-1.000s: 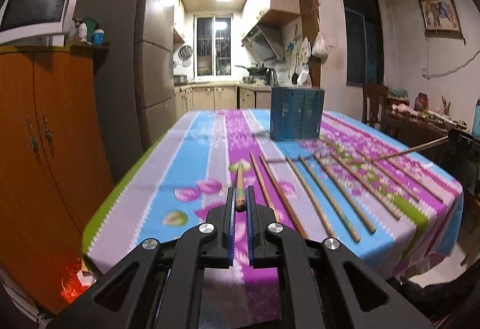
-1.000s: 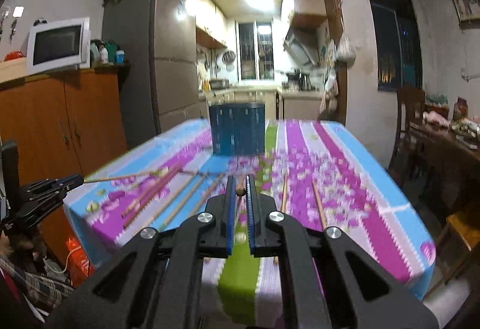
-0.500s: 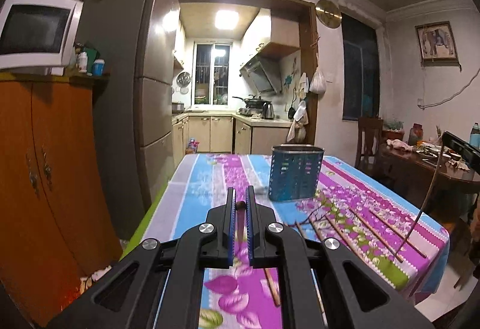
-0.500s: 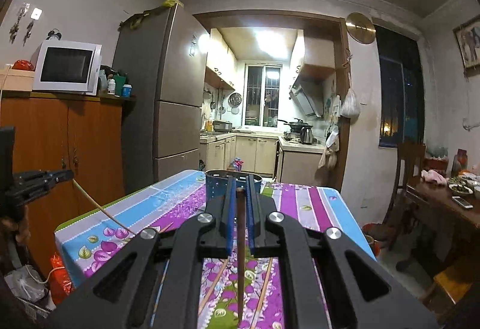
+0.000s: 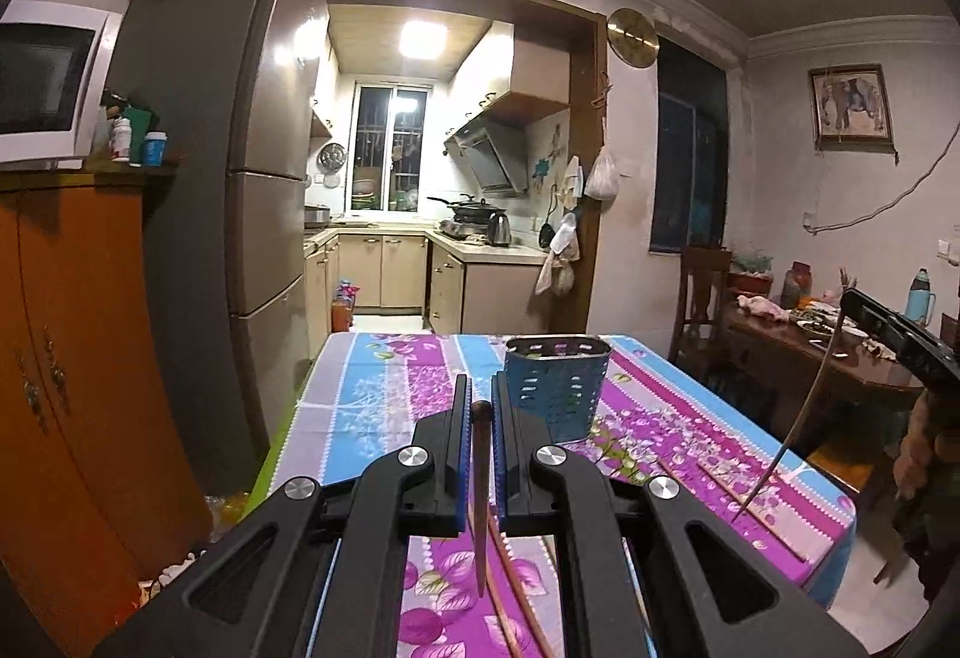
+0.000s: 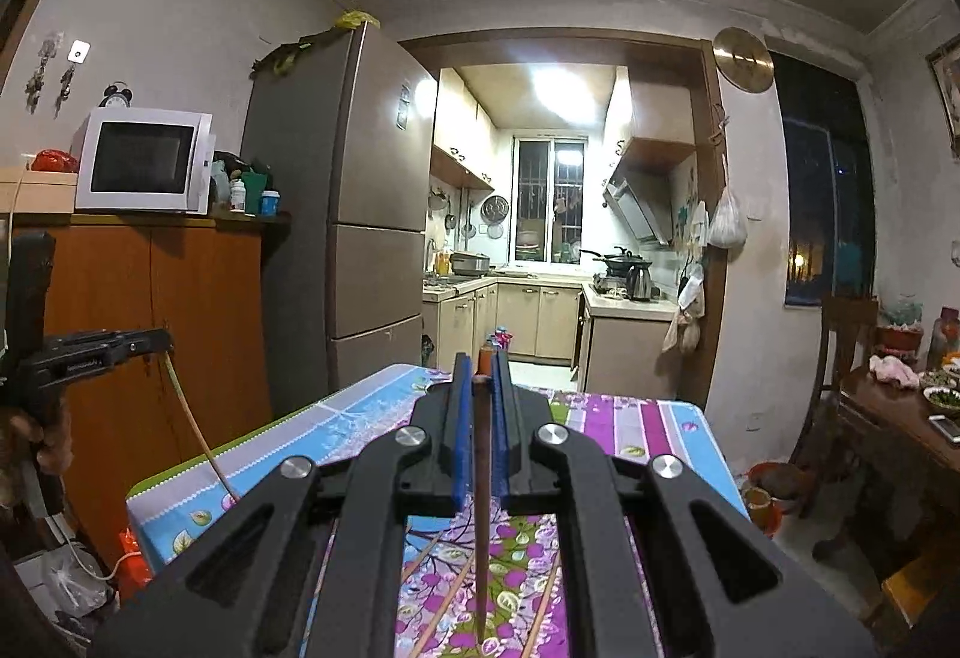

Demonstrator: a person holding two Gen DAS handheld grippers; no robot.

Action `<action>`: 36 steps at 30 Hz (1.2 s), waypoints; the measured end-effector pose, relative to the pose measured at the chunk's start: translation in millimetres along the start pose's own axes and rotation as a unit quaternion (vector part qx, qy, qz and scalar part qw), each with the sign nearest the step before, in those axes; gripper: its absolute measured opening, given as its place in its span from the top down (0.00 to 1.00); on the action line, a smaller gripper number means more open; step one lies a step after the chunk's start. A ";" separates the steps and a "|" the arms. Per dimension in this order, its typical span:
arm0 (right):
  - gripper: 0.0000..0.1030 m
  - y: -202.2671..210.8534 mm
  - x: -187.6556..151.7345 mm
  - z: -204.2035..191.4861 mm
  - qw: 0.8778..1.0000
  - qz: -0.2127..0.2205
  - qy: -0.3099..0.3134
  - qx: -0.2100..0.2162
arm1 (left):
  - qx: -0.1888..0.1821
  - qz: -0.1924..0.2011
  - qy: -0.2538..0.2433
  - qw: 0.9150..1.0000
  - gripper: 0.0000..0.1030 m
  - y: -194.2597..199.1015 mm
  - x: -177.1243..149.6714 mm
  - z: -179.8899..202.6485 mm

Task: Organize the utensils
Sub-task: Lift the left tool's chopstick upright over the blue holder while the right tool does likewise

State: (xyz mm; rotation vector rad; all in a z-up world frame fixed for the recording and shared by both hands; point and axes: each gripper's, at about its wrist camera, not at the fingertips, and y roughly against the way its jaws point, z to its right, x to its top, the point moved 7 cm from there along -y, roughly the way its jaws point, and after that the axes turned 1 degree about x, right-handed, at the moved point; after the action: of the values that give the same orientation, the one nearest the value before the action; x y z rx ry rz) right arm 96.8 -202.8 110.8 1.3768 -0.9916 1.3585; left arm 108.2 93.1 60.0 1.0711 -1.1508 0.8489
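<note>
Both tools had risen from low over the counter (image 5: 384, 394) to well above it within the last second, each carrying one chopstick. The left tool (image 5: 478, 418) was closed narrowly on a dark chopstick (image 5: 480, 508) gripped near its top end, the shaft hanging down between the jaws; the blue utensil holder (image 5: 557, 388) stood upright just beyond and to the right of it. The right tool (image 6: 478, 388) was likewise pinched shut on a second chopstick (image 6: 482, 508), hanging point-down in front of the holder's side of the counter; the holder itself was hidden behind the tool in that view. Further chopsticks (image 5: 720, 484) lay on the floral cloth, nearer than the holder and to its right. The lift suggested that both sticks had been freed for carrying to the holder, with insertion not yet done. No brand or label could be read; faint lettering on the tool seen at the left edge of the right view was too small to make out.
</note>
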 end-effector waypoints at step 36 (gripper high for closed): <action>0.95 -158.1 106.1 47.5 0.998 0.061 -0.032 0.000 | -0.051 0.086 -0.011 0.995 0.93 -191.9 177.6 74.1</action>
State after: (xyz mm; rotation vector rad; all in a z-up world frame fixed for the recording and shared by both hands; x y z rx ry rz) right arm 267.9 -204.1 206.7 1.3857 -1.1351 1.4110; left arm 305.8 -34.3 196.4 0.9100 -1.3046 0.9034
